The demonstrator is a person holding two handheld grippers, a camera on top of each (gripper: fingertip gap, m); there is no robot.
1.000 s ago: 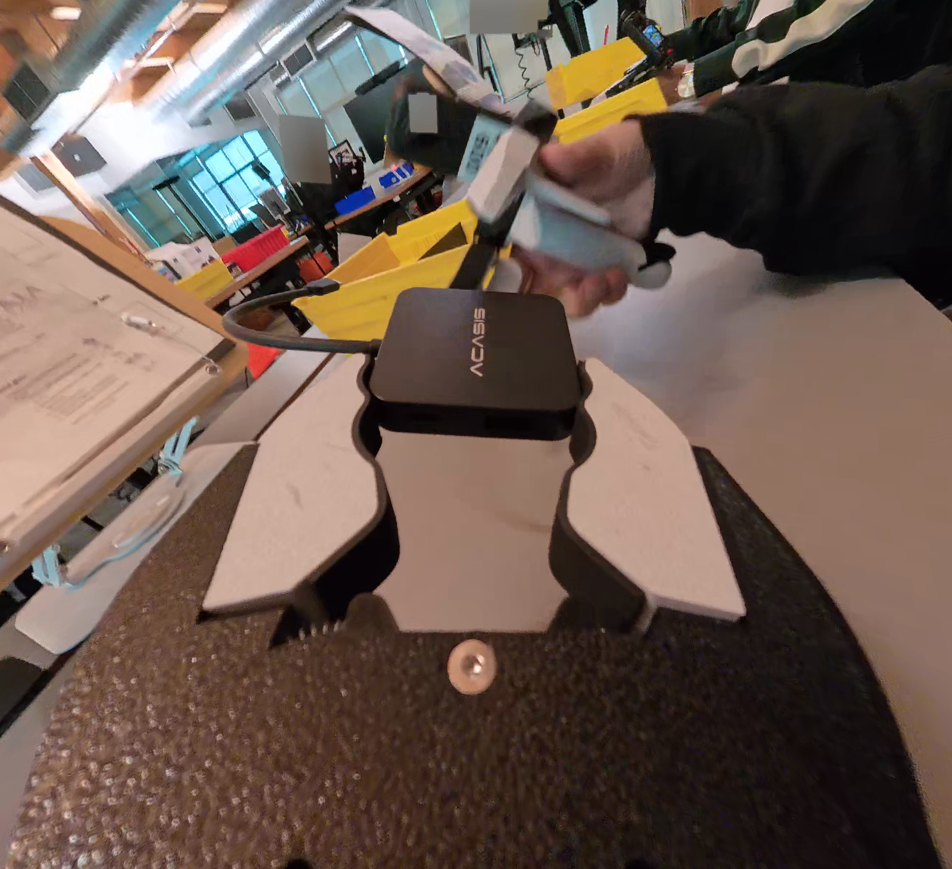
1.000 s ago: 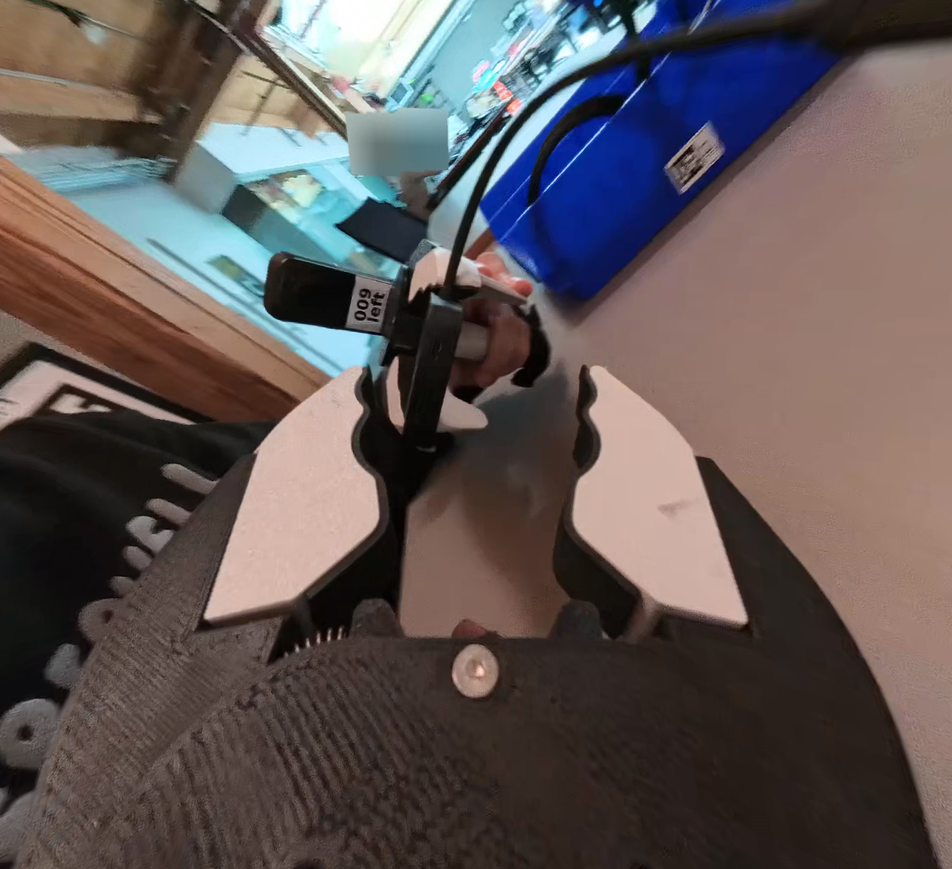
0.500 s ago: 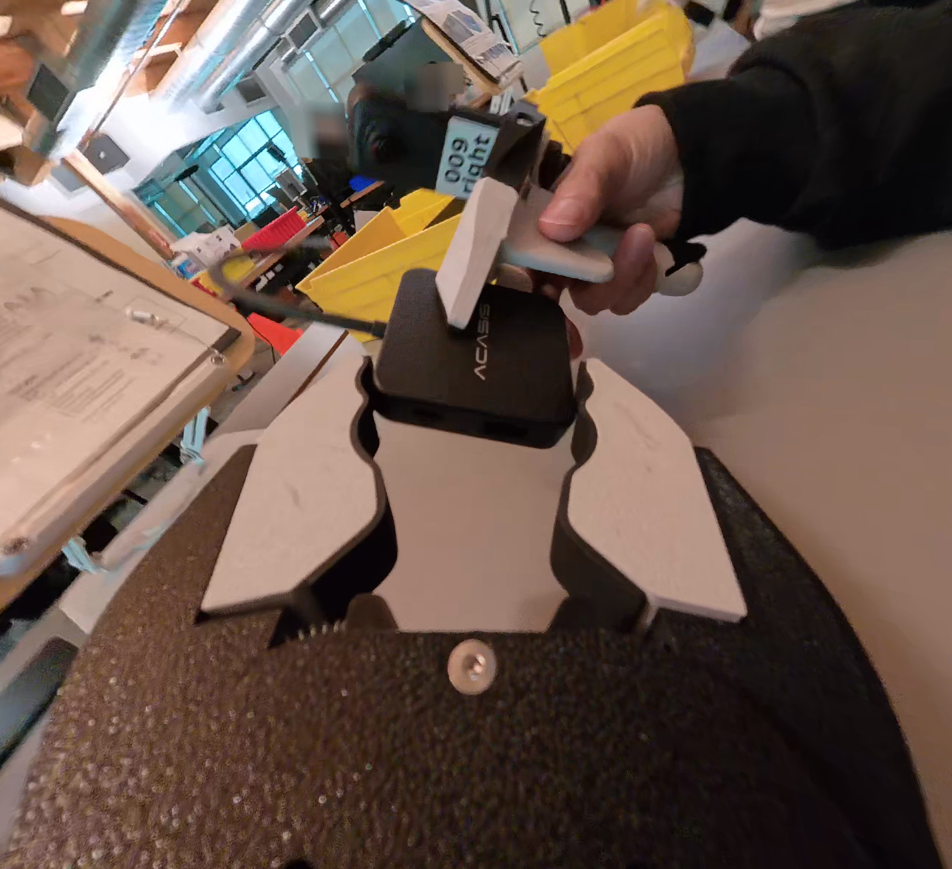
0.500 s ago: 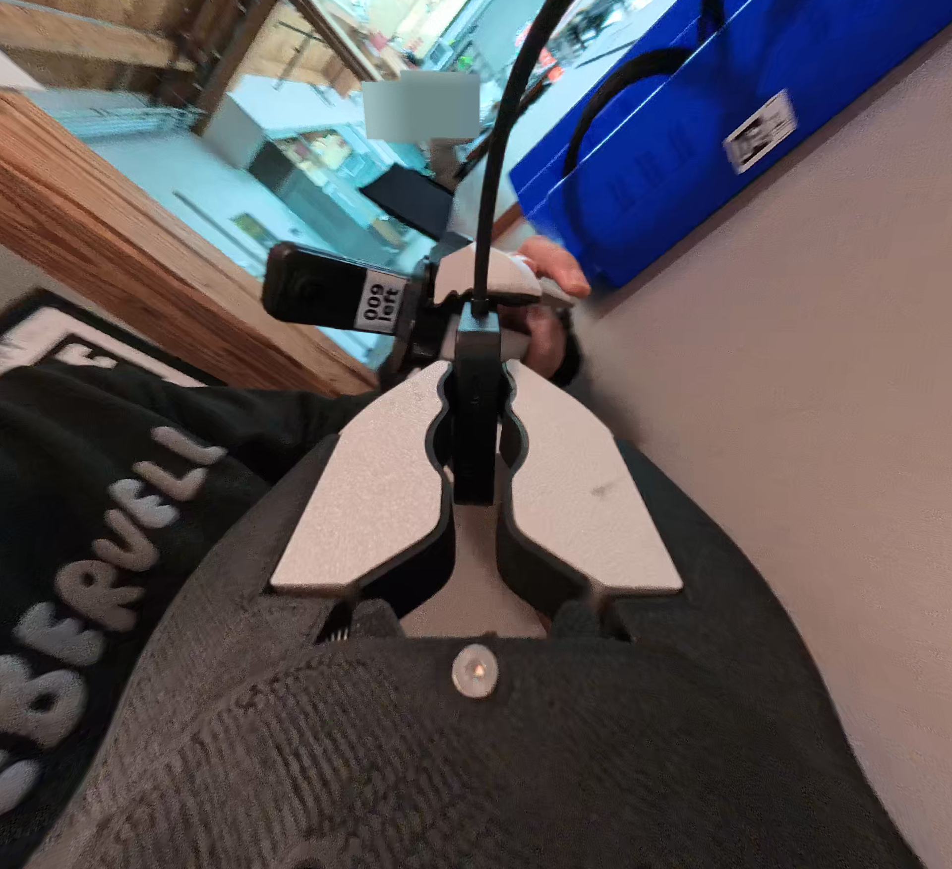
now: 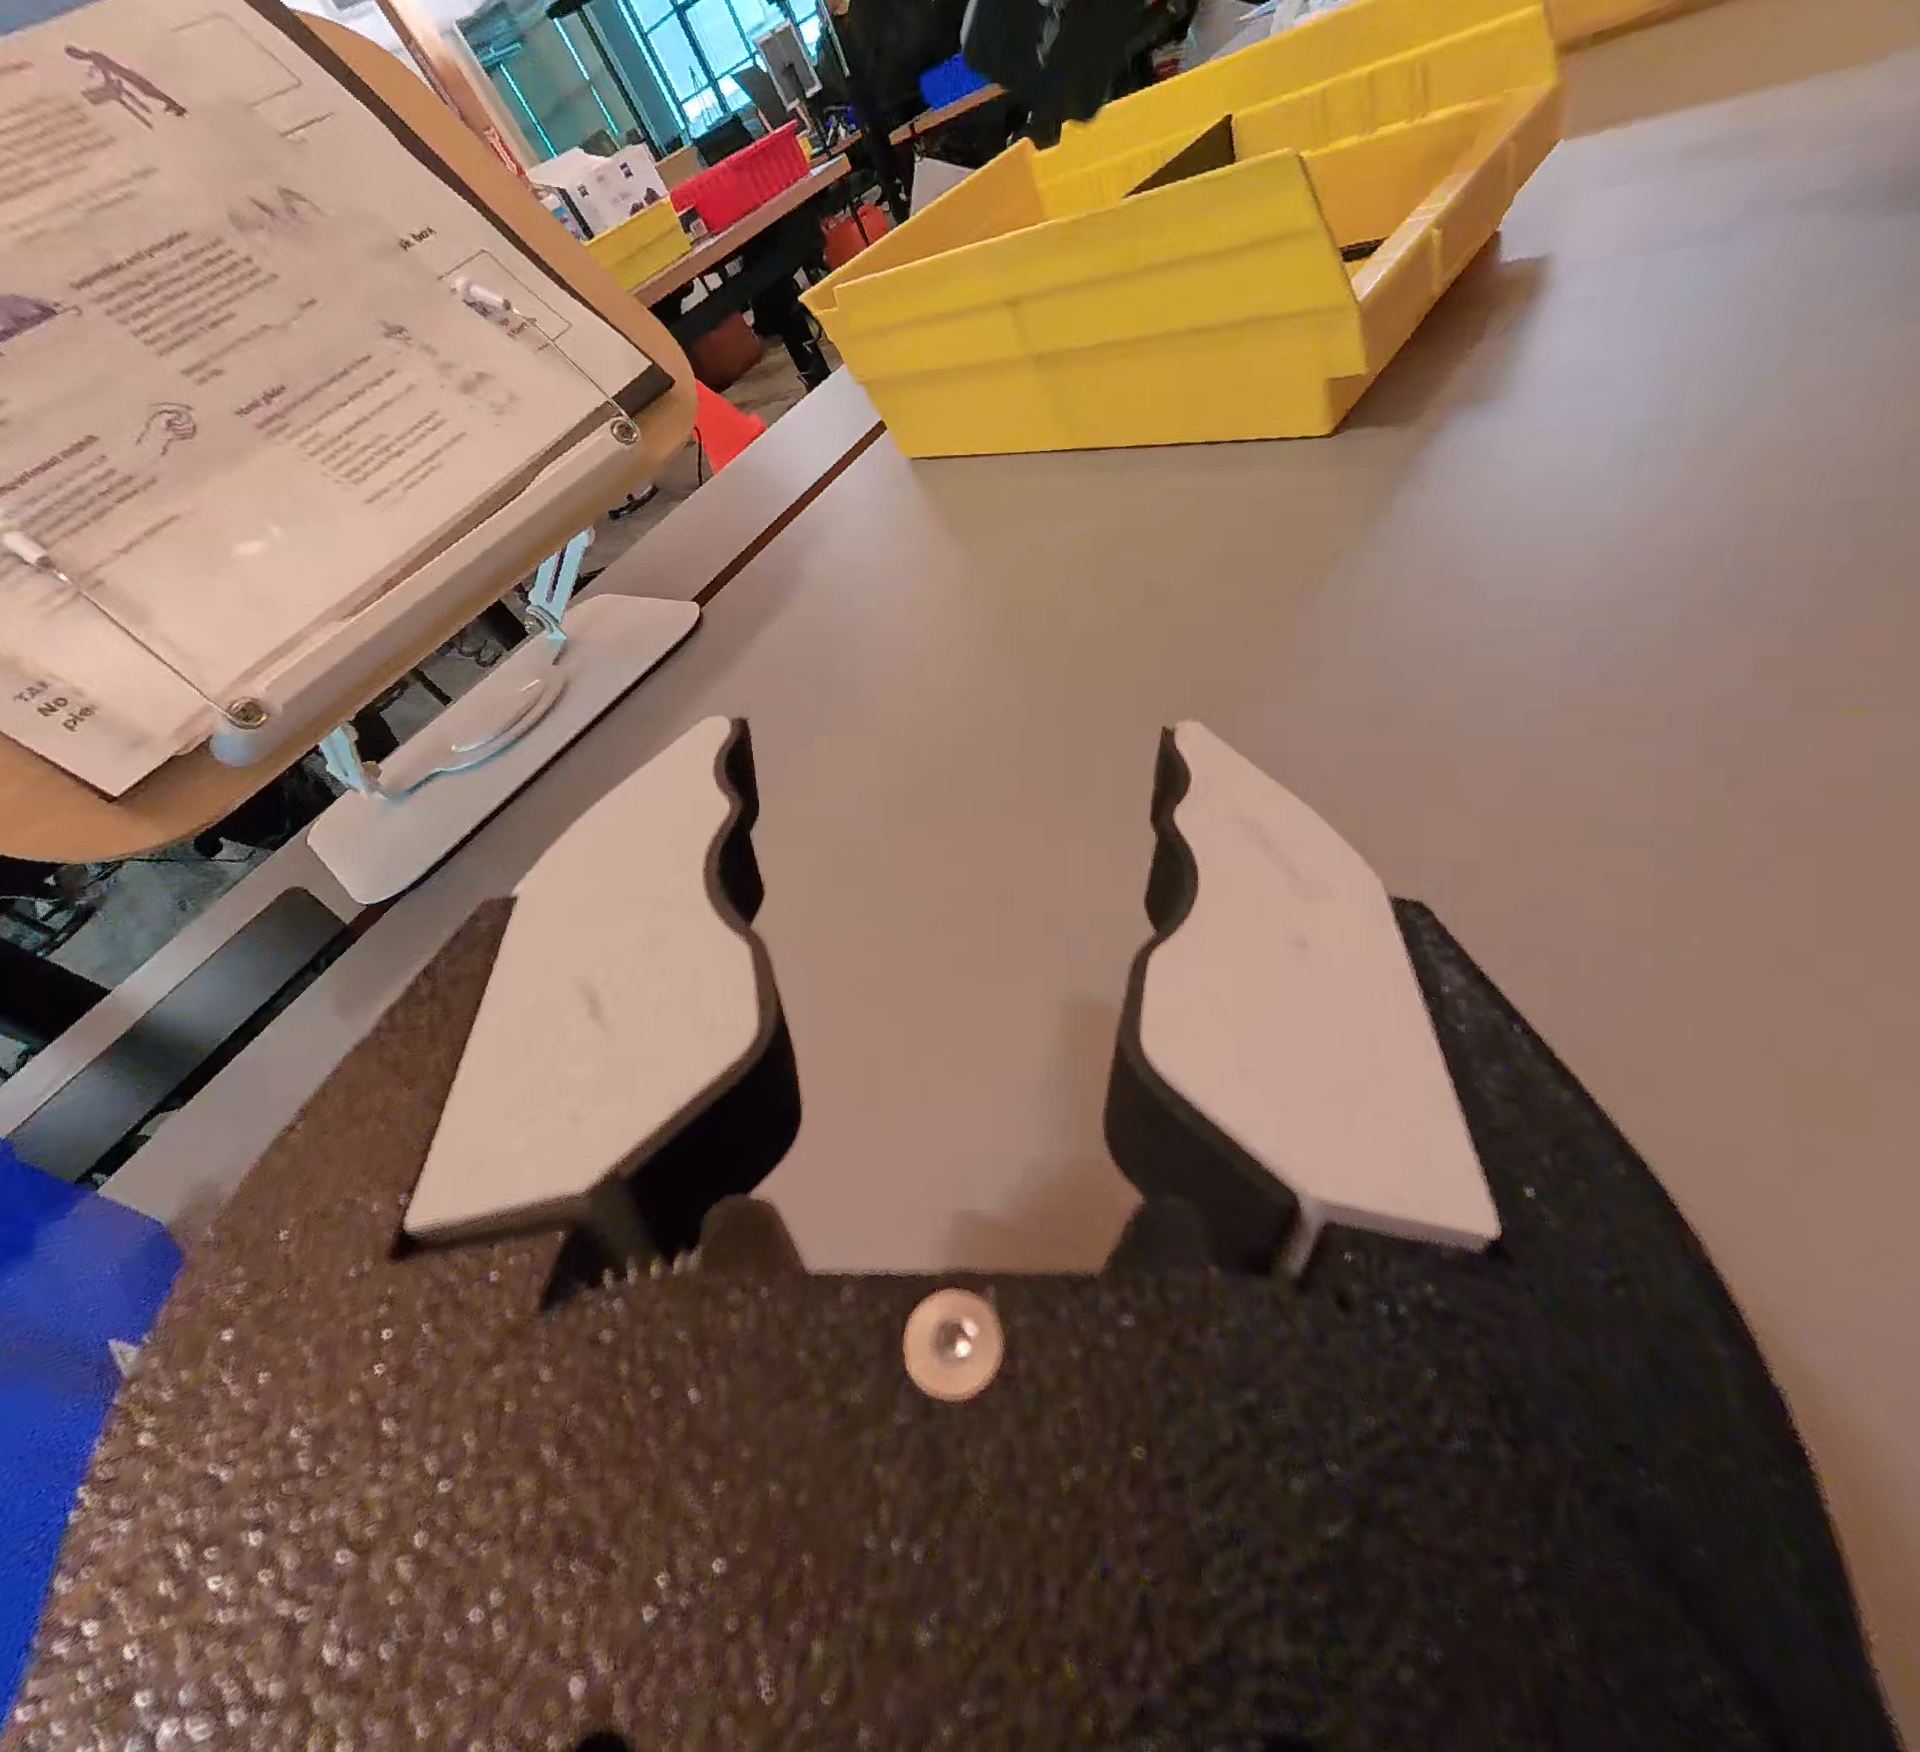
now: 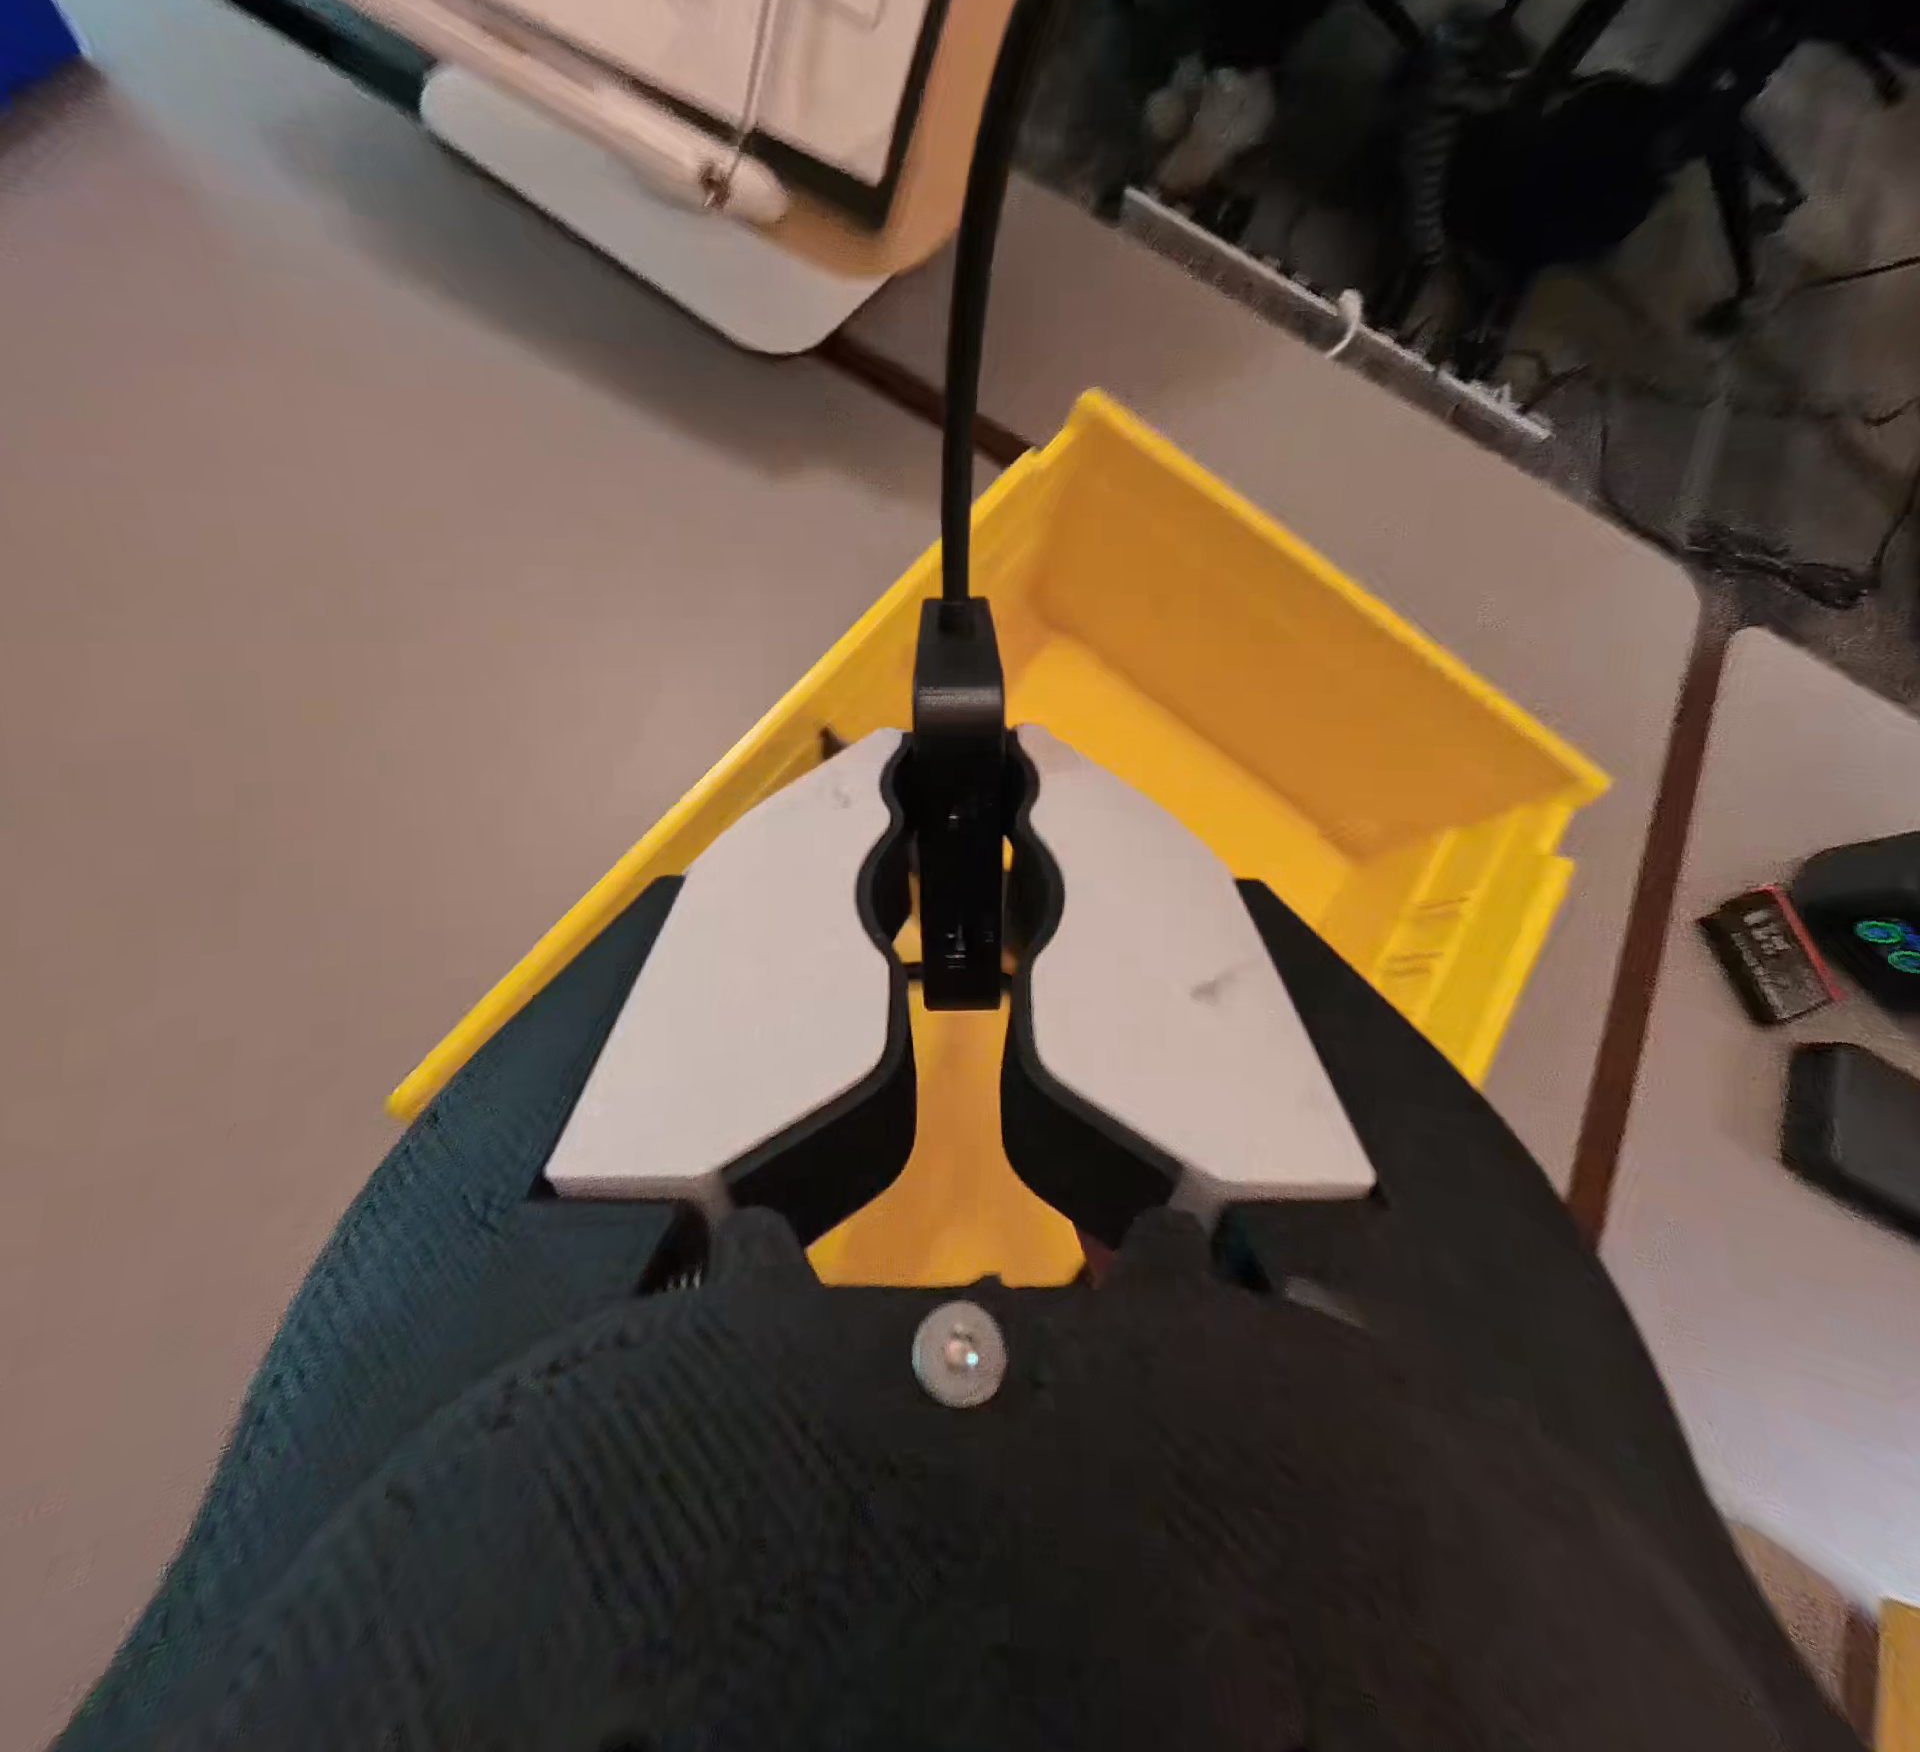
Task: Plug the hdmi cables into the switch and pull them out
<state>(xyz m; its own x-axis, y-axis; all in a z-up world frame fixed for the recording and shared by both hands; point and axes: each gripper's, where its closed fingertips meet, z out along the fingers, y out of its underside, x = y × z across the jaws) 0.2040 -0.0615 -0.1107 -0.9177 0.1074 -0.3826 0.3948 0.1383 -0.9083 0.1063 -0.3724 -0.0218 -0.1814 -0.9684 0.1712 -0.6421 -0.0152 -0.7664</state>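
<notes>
Left tongs empty; right tongs clamped on cable plug.

Left tongs [image 5: 951,746] stand apart above the bare table [image 5: 1558,663], a document stand [image 5: 312,352] to their left and a yellow bin [image 5: 1101,352] beyond. Right tongs [image 6: 958,746] grip the black cable plug [image 6: 958,819] above a yellow bin [image 6: 1195,642], the cable [image 6: 971,300] running upward. The switch is not visible.

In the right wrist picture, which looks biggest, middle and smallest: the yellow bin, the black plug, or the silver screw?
1. yellow bin
2. black plug, though it sits nearer the camera
3. silver screw
</notes>
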